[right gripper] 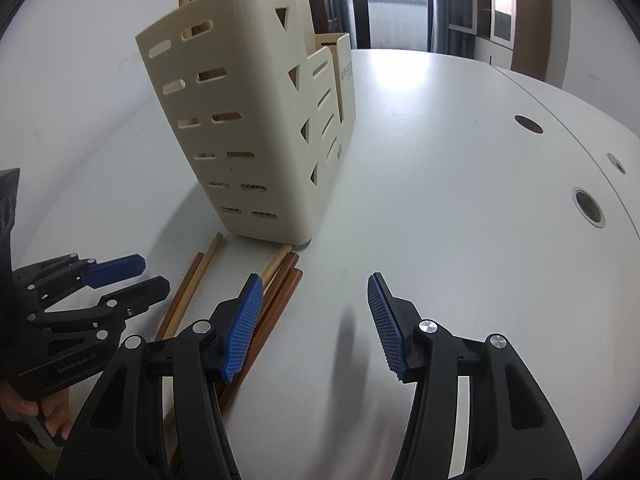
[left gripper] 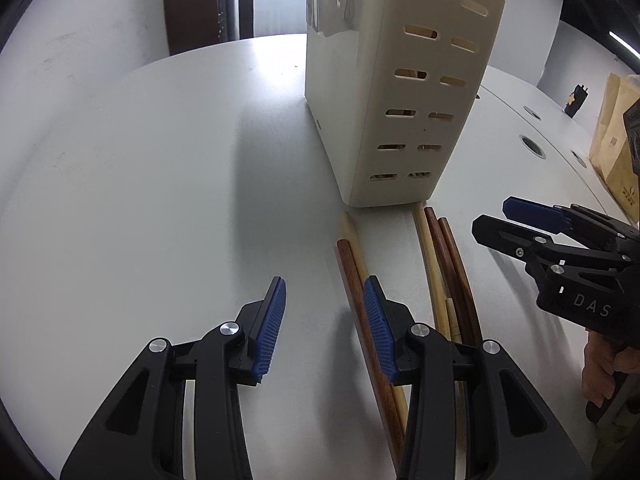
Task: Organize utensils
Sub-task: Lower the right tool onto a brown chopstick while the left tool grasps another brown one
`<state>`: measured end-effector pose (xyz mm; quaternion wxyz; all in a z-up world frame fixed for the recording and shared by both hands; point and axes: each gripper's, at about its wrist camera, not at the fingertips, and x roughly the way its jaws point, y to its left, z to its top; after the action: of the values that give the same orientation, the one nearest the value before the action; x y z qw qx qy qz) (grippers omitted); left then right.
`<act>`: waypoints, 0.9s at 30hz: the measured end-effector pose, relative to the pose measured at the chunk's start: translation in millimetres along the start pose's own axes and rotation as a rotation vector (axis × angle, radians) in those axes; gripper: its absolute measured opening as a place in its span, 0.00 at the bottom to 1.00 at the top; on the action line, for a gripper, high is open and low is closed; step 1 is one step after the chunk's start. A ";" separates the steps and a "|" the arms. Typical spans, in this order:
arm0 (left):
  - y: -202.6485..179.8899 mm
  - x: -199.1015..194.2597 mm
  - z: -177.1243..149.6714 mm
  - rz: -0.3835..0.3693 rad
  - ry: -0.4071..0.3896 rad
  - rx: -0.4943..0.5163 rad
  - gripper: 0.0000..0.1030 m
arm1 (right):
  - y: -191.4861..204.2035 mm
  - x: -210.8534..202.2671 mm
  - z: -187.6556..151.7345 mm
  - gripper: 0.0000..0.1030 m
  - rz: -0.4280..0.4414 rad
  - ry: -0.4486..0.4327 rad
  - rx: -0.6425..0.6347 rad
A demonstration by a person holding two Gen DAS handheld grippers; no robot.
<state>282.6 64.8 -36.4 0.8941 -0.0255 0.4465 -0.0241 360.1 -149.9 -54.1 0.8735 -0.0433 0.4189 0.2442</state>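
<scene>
While both grippers' fingers gape empty, only right view shows holder (right gripper: 240, 128) side triangles.

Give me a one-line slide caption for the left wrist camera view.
Open left gripper above wooden chopsticks lying before a cream slotted utensil holder, right gripper alongside.

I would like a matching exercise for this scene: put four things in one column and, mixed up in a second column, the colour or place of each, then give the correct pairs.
Things:
1. utensil holder
2. chopsticks
3. table
4. pads of the left gripper

Descriptions:
A. blue, ribbed
B. white, flat, with round holes
C. cream, upright, with slots
D. brown and pale wood, lying on the table before the holder

Pairs: 1-C, 2-D, 3-B, 4-A
</scene>
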 end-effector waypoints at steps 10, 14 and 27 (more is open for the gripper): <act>-7.8 11.9 -3.8 0.021 0.016 0.032 0.40 | 9.8 14.7 -5.7 0.53 -0.038 0.052 -0.030; -7.1 11.3 -4.7 0.029 0.015 0.032 0.40 | 13.2 16.5 -6.9 0.52 -0.062 0.052 -0.046; -8.3 19.9 6.2 0.072 0.055 0.040 0.11 | 18.8 19.7 -5.5 0.23 -0.077 0.074 -0.088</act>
<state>299.3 55.3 -47.9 0.8821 0.0092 0.4711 -0.0014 357.9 -127.2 -70.1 0.8634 -0.1068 0.4378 0.2271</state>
